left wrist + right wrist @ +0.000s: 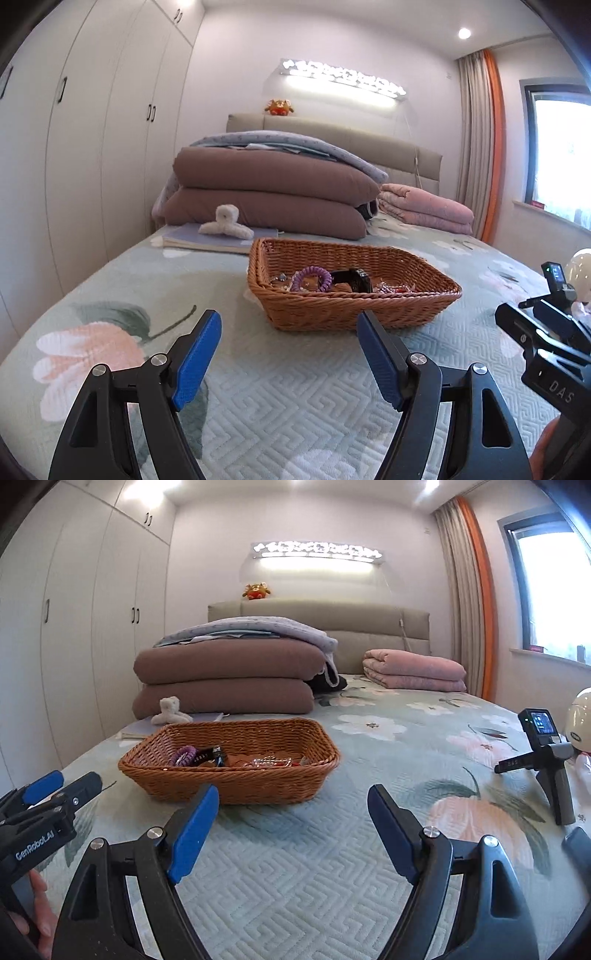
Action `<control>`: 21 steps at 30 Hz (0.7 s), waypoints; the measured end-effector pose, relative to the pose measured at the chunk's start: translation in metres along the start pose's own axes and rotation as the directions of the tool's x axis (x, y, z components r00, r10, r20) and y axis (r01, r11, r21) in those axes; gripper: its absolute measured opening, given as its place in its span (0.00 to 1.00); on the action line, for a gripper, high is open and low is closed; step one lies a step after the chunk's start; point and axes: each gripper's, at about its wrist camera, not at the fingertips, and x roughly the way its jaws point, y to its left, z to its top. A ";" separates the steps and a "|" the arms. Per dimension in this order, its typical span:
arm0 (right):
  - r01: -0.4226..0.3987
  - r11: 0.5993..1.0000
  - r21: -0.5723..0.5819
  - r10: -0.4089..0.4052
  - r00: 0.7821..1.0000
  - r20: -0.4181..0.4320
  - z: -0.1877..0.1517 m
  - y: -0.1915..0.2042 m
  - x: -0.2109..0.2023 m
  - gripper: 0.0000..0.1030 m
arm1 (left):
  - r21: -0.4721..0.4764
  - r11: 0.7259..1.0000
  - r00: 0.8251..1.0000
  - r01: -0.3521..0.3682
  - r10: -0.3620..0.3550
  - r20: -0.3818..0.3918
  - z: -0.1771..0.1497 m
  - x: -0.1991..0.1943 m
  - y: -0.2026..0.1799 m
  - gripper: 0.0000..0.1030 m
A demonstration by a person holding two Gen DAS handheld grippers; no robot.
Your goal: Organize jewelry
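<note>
A brown wicker basket (354,314) stands on the bed; it also shows in the right wrist view (229,786). In it lie a purple coil hair tie (312,277), a black watch (352,278) and pink beaded jewelry (393,288). A white fluffy hair claw (226,221) sits on a notebook (207,240) behind the basket. My left gripper (290,325) is open and empty just in front of the basket. My right gripper (293,799) is open and empty, in front of the basket's right end.
Folded brown quilts (269,192) and a pink blanket (428,210) lie at the head of the bed. A small tripod camera (546,753) and a white helmet (580,720) stand at the right. Wardrobes line the left wall.
</note>
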 end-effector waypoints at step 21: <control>0.015 0.999 -0.043 -0.018 0.997 -0.068 -0.004 0.007 0.019 0.82 | 0.098 0.995 0.999 -0.020 0.023 -0.038 -0.006 0.008 -0.021 0.75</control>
